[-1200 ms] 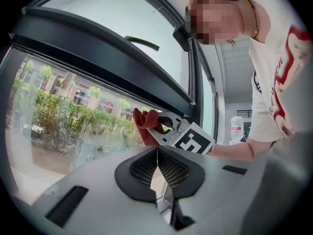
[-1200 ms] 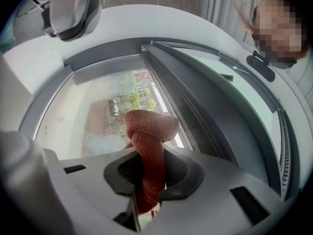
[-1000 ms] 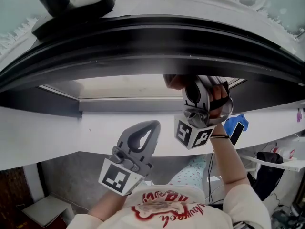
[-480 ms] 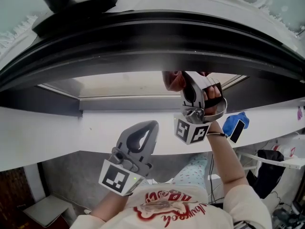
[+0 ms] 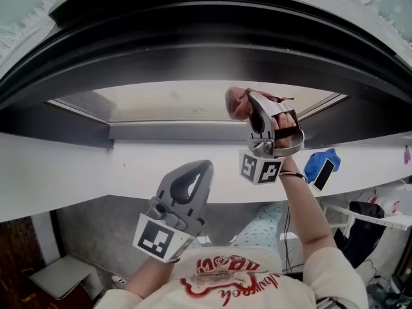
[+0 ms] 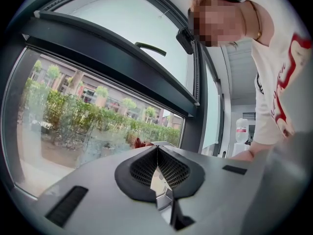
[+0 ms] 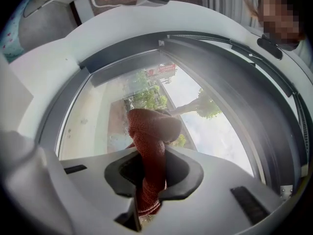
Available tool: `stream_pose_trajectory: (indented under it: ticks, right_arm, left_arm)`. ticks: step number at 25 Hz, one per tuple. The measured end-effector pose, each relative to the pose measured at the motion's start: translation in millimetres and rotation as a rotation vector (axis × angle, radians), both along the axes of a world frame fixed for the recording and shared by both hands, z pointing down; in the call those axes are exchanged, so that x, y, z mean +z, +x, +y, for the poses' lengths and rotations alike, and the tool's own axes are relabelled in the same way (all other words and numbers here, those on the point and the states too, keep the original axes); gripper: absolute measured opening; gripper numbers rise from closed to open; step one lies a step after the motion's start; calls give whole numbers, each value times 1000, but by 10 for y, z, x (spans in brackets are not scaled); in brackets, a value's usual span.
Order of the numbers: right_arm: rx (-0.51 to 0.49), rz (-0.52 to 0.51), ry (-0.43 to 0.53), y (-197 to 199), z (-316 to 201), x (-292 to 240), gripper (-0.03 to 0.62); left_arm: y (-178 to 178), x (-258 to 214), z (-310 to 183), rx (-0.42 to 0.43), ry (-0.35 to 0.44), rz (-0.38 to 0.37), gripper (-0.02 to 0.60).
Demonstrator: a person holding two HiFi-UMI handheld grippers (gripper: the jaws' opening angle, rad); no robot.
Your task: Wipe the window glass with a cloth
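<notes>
The window glass [image 5: 167, 100] lies beyond the white sill [image 5: 64, 172], under a dark frame. My right gripper [image 5: 252, 105] is raised to the glass and shut on a reddish-brown cloth [image 5: 237, 103], whose bunched end presses at the pane. In the right gripper view the cloth [image 7: 149, 131] runs up out of the right gripper [image 7: 150, 156] onto the glass [image 7: 98, 111]. My left gripper [image 5: 201, 172] hangs lower, in front of the sill, shut with nothing in it. The left gripper [image 6: 157, 151] points at the glass [image 6: 88, 116], and a bit of the cloth [image 6: 137, 142] peeks over its tips.
A thick dark window frame [image 5: 206, 37] arches over the pane. A blue cloth [image 5: 320, 161] and a black phone [image 5: 322, 174] lie on the sill at the right. A black window handle [image 6: 150, 48] sits on the upper sash. Trees and buildings show outside.
My right gripper has carried the cloth a little up and farther onto the pane; more glass shows in the head view. The left gripper has stayed put.
</notes>
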State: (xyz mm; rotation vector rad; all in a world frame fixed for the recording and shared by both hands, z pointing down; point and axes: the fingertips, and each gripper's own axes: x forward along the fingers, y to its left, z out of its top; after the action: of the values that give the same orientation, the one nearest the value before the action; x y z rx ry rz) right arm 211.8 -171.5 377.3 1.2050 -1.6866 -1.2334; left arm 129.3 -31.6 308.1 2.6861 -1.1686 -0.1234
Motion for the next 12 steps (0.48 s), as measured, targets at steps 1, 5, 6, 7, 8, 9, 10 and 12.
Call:
stream_pose_trajectory:
  ticks: [1,5,6,7,8,9,10,12]
  right_arm:
    - [-1,4,-8,-1,1,55,66]
    - [-2,12,-39,2,3,245,66]
    - [-4,14,-42,3,5,285,66]
    - [-7,15,-42,4,6,321,66]
    - [-10,14,-41,5,6,354,66]
    - [-13,12,-40,5,3,388,66]
    - [-15,12,-42,6,0,429,66]
    - [-16,21,-58,10,-5,537,66]
  left_arm:
    - [-14,5,8,-3,-4,0,21]
    - [-30,-42,-14,-19,-9,25,21]
    - [-34,-40,-19,-20,-5,23,21]
    - [-41,-30,-22,-19,1,16,21]
    - [-48,-12,-25,-17,3,7,21]
    - [-51,10,-28,-15,-1,-1,21]
    - [-48,26,-33,-13,-9,-4,21]
    - [-16,44,-47,-13,-41,5,21]
